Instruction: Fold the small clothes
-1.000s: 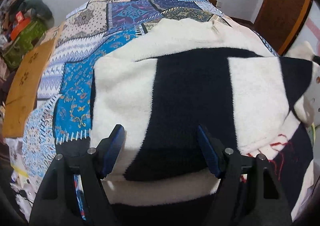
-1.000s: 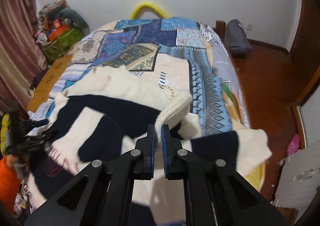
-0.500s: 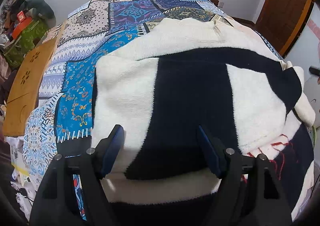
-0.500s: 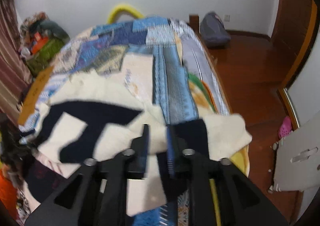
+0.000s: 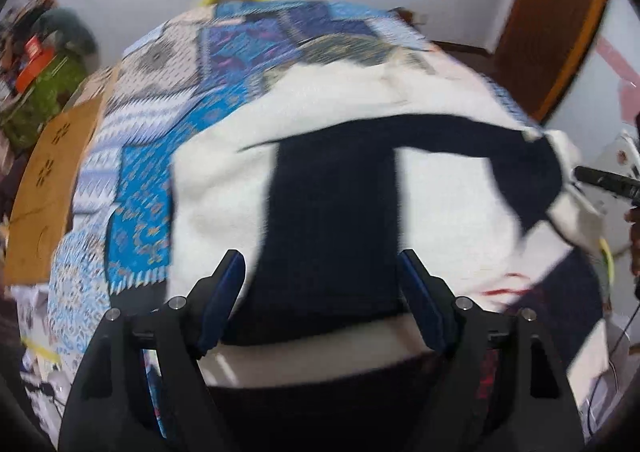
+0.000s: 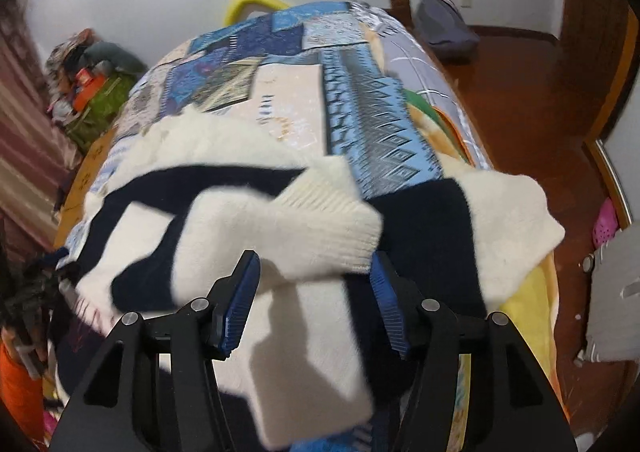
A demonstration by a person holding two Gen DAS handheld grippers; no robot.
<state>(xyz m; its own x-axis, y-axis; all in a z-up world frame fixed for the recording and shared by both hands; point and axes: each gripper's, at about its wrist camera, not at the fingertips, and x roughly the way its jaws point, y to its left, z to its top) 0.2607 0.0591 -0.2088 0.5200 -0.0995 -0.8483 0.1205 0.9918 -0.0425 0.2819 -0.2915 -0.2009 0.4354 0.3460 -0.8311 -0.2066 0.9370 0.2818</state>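
A cream and navy blocked fleece sweater (image 5: 328, 187) lies spread on the patchwork bed quilt (image 5: 144, 187). My left gripper (image 5: 320, 292) is open and empty, hovering over the sweater's near hem. My right gripper (image 6: 314, 294) is open and empty. The sweater's ribbed cream cuff (image 6: 332, 219) lies folded across the body just beyond its fingertips. The right gripper's tip also shows at the right edge of the left wrist view (image 5: 608, 181).
A brown cardboard sheet (image 5: 44, 187) lies along the bed's left side, with a pile of bags (image 6: 92, 79) behind it. A grey bag (image 6: 444, 27) sits on the wooden floor at the right. A white board (image 6: 616, 292) stands by the bed's right corner.
My right gripper has opened and let go of the sleeve cuff, which now lies folded on the sweater. The left gripper stayed open and shifted slightly.
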